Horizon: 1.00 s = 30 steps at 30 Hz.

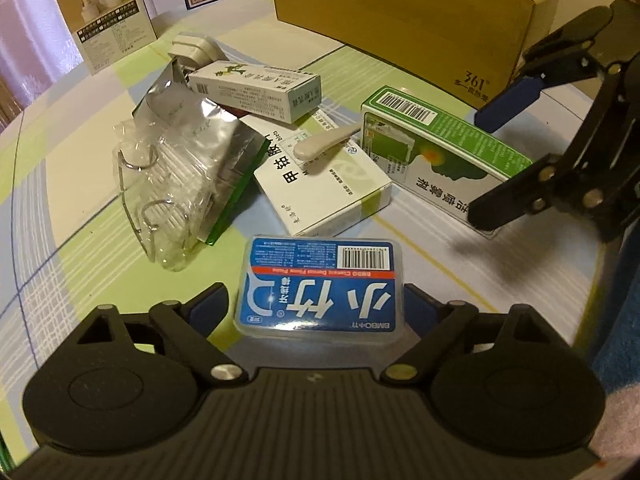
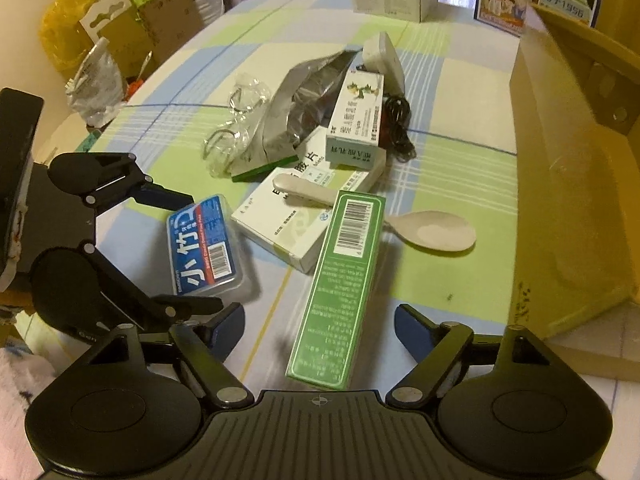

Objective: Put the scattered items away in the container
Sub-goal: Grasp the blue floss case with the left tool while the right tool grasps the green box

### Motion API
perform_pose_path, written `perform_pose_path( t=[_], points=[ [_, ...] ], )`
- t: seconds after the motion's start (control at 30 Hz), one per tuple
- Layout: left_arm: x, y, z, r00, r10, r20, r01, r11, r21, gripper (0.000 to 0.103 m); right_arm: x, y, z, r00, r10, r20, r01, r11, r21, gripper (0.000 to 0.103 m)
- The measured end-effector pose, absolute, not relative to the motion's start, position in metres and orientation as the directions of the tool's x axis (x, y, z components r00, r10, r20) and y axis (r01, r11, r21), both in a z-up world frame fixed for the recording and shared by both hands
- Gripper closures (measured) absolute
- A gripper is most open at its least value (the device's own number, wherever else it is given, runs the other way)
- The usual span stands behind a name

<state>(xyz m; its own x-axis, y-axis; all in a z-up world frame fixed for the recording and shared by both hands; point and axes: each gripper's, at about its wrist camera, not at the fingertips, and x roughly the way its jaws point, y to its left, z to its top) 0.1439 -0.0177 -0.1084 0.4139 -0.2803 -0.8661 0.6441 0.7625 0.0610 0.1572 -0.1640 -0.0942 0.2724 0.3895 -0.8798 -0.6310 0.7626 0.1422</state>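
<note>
Your left gripper (image 1: 316,308) brackets the blue case (image 1: 318,286) at 12 o'clock, fingers open; your right gripper (image 2: 320,328), also open, straddles the green box (image 2: 340,292), its length running toward 12 o'clock.

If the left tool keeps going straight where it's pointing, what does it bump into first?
Most likely the blue plastic box. It already sits between the left tool's open fingers, just ahead of it. Behind that lies a white medicine box, but the blue one comes first. The exact gap is hard to judge.
</note>
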Motion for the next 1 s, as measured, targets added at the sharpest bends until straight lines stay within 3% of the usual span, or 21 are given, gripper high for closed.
perform_pose_path(
  t=[0.33, 1.0],
  points=[
    [0.145, -0.019, -0.110, 0.416, -0.291, -0.862, 0.637, 0.769, 0.048, 0.019, 0.166, -0.162, -0.104, 0.278, 0.353, -0.894, -0.598, 0.791, 0.127, 0.068],
    [0.144, -0.020, -0.110, 0.440, -0.287, -0.851, 0.574, 0.819, 0.020, 0.019, 0.172, -0.156, -0.116, 0.266, 0.307, -0.914, -0.604, 0.792, 0.091, 0.071]
  ],
)
